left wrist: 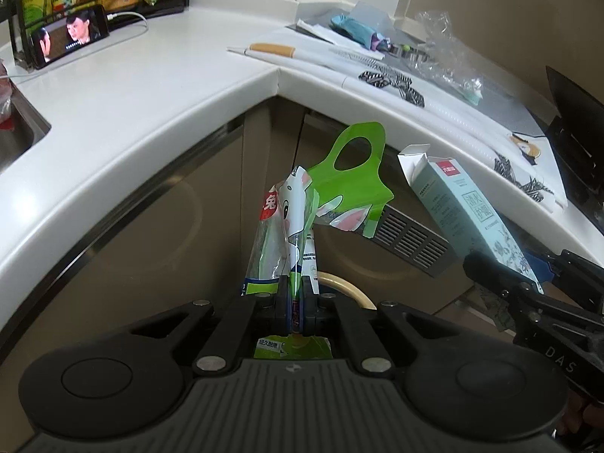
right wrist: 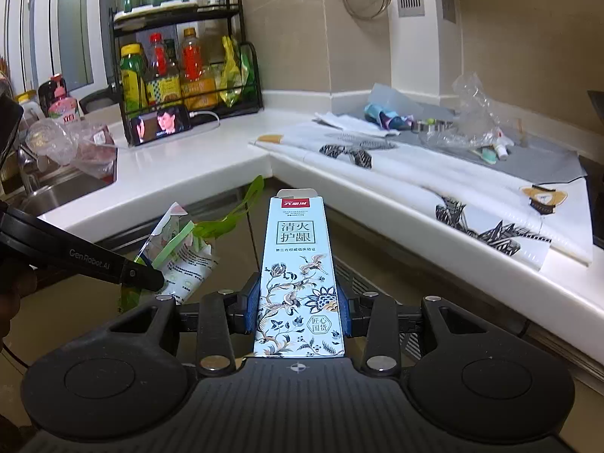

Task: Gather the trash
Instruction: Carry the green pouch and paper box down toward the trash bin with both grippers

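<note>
My left gripper (left wrist: 296, 292) is shut on a green and white plastic wrapper (left wrist: 336, 188) with a rabbit print and a handle hole, held upright in front of the counter corner. My right gripper (right wrist: 300, 302) is shut on a pale blue toothpaste box (right wrist: 298, 264) with a floral print, its top flap open. In the left wrist view the box (left wrist: 468, 211) and right gripper (left wrist: 528, 294) are at the right. In the right wrist view the wrapper (right wrist: 181, 256) and left gripper (right wrist: 151, 279) are at the left. A crumpled clear plastic bag (right wrist: 472, 113) and a blue wrapper (right wrist: 381, 113) lie on the counter.
The white L-shaped counter (left wrist: 151, 87) carries a phone (left wrist: 71, 37) playing video, a rack of bottles (right wrist: 181, 71), a patterned white sheet (right wrist: 453, 196) and a grey mat. A sink (right wrist: 49, 192) is at the left. A tan ring (left wrist: 351, 290) shows below the left gripper. Cabinet fronts are below.
</note>
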Motion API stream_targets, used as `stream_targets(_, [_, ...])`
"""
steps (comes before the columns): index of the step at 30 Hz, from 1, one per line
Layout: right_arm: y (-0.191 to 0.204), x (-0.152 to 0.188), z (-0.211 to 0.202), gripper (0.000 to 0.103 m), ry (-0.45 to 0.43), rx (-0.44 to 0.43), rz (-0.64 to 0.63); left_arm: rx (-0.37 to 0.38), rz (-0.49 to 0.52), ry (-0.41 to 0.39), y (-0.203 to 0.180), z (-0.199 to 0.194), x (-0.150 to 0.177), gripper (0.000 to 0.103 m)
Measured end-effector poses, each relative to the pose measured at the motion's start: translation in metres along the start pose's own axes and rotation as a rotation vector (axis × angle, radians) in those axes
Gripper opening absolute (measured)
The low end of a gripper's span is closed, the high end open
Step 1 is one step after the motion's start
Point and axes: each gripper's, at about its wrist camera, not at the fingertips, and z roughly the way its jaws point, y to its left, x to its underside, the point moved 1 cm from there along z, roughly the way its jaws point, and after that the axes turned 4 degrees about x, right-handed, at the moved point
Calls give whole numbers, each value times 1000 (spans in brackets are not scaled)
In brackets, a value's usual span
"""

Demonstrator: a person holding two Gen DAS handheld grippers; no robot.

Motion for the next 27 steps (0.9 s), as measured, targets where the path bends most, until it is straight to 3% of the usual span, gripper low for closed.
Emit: stream_targets(27, [-5, 11, -2, 42, 20, 18, 12, 15, 46, 2, -15, 11, 1, 3])
